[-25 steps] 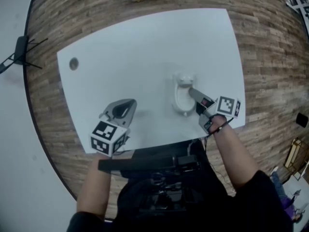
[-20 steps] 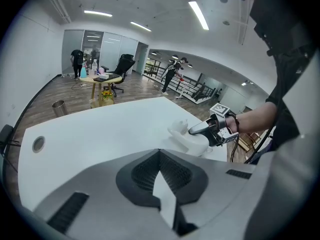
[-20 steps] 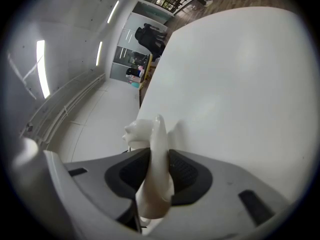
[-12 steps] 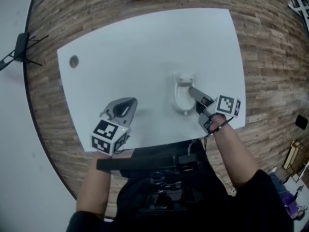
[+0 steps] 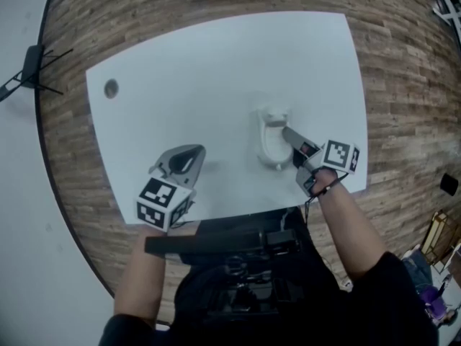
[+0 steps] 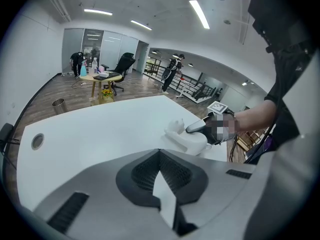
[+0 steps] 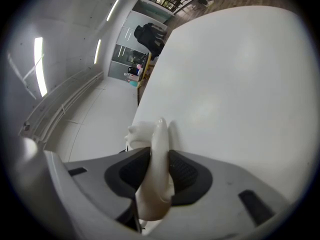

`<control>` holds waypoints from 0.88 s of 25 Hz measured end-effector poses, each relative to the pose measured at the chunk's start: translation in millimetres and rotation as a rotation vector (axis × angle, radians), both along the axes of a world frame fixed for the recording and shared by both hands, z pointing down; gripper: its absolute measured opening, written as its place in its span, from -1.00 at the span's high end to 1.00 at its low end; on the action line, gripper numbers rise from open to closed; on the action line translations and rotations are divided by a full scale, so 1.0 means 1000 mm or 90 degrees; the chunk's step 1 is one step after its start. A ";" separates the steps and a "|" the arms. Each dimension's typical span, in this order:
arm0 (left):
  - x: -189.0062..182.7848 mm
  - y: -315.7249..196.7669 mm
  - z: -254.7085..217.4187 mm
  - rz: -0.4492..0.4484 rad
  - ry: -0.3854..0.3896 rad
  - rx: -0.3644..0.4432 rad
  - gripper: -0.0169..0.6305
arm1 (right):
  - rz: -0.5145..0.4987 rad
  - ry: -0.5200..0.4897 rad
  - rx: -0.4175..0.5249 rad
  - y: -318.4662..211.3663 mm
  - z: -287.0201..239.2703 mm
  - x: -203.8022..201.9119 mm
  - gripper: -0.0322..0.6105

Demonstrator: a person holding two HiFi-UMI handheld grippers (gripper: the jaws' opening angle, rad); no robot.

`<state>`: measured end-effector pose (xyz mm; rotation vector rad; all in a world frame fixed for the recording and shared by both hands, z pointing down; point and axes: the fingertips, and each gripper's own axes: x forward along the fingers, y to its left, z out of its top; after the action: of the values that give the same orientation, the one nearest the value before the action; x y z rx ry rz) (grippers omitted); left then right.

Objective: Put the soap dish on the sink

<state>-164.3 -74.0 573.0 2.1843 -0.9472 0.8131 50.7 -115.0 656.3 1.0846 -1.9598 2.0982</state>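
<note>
You have no word, number or brand to read anywhere in these views. The only printed marks are black-and-white square patterns. One set is on the left marker cube (image 5: 162,202) of your left gripper (image 5: 190,155). The other is on the right marker cube (image 5: 338,156) of your right gripper (image 5: 285,132). Neither carries letters or digits. The things on the far round table (image 6: 100,77) in the left gripper view are too small for any label to be made out.
</note>
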 end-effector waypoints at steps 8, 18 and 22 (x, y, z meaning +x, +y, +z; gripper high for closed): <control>0.002 0.003 0.002 -0.005 0.000 -0.001 0.98 | 0.003 0.001 -0.002 0.000 0.002 0.001 0.49; -0.001 0.009 -0.001 -0.011 -0.007 -0.002 0.98 | 0.012 0.000 -0.015 0.000 0.005 0.002 0.49; -0.005 0.012 0.001 -0.015 -0.011 -0.003 0.98 | 0.017 0.001 -0.020 0.000 0.006 0.002 0.49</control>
<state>-168.9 -62.1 573.7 2.1609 -0.9768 0.8238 52.6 -114.7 662.0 1.1135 -1.9150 2.1328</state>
